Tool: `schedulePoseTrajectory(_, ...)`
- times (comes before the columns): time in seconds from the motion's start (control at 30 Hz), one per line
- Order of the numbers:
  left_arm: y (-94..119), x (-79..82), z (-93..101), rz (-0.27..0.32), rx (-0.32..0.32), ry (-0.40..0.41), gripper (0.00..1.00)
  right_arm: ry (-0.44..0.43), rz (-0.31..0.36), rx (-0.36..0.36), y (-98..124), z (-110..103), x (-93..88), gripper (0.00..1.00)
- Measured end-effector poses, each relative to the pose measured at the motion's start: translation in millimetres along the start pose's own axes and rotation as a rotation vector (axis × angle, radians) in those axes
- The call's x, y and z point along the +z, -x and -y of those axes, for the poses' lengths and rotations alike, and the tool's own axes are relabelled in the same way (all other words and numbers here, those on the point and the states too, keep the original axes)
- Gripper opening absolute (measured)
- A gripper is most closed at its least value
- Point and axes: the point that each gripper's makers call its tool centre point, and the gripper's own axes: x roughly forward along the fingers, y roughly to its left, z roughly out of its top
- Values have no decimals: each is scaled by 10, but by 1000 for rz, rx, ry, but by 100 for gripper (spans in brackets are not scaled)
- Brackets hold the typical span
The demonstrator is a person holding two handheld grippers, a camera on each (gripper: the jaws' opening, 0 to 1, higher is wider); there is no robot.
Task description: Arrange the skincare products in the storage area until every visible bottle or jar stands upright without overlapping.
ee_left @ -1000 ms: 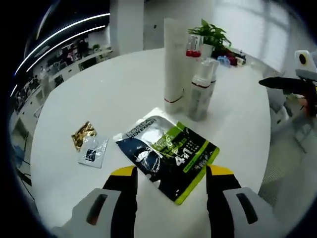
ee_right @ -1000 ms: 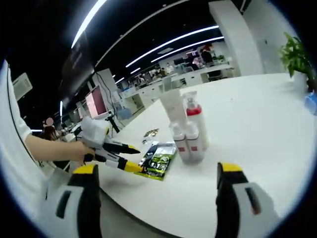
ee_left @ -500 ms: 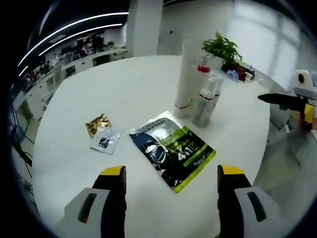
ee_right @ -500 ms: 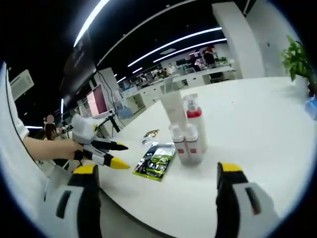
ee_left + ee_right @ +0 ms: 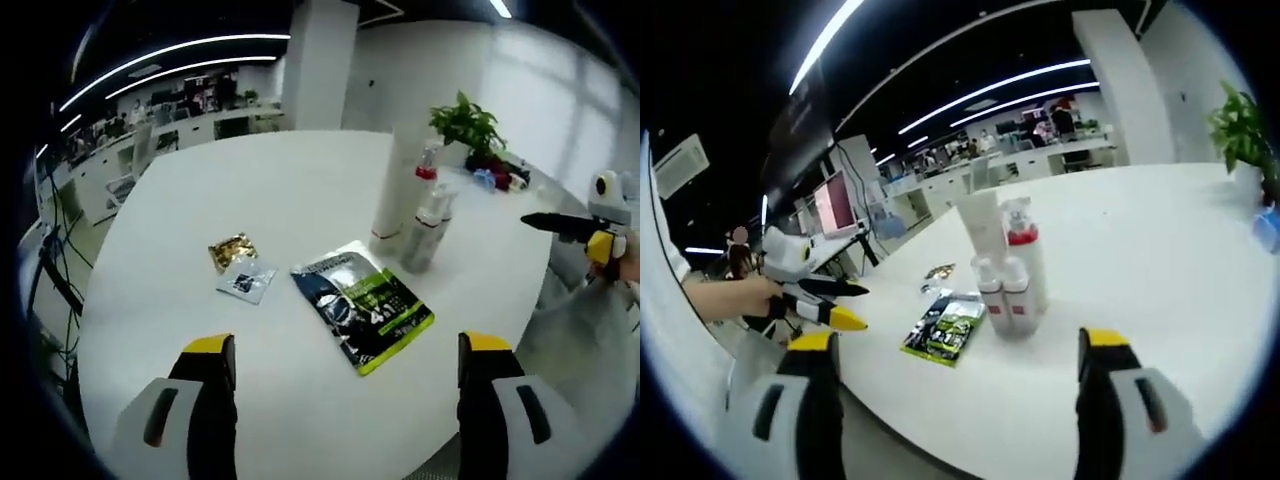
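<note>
Round white table point(image 5: 250, 200), office desks and ceiling strip lights in the background.

Skincare group upright near the table's far-right edge in the left gripper view: tall white tube point(image 5: 393, 185), red-capped bottle point(image 5: 428, 172) behind it, pump bottle point(image 5: 424, 232) in front, all packed close, touching or nearly so. Same cluster in the right gripper view: tall tube point(image 5: 982, 228), red-capped bottle point(image 5: 1022, 250), two small pump bottles point(image 5: 1002, 296) side by side at its foot.

Flat on the table, not upright: dark and green sachet point(image 5: 362, 309) just beside the cluster toward the near edge; gold packet point(image 5: 232, 250) and small clear packet point(image 5: 246, 281) touching each other, well apart from the bottles, toward the left edge.

Potted plant point(image 5: 467, 124) and small coloured items at the far edge beyond the bottles.

Left gripper point(image 5: 348, 372) off the near edge, jaws wide, nothing between them. Right gripper point(image 5: 955, 368) likewise spread wide and empty, held off the table's edge. Nothing between either gripper and the products.
</note>
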Motion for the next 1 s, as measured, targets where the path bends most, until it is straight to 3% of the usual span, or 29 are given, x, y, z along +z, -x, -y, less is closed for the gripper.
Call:
schedulePoseTrajectory(0.47,275,-233,-80,-5,44,65,97,9,-7,-9,62,14,-25,99)
schedulePoseTrajectory(1.0,321,-212,-160,-8,70,35,97,20,-4,-26,79,46,-37,99)
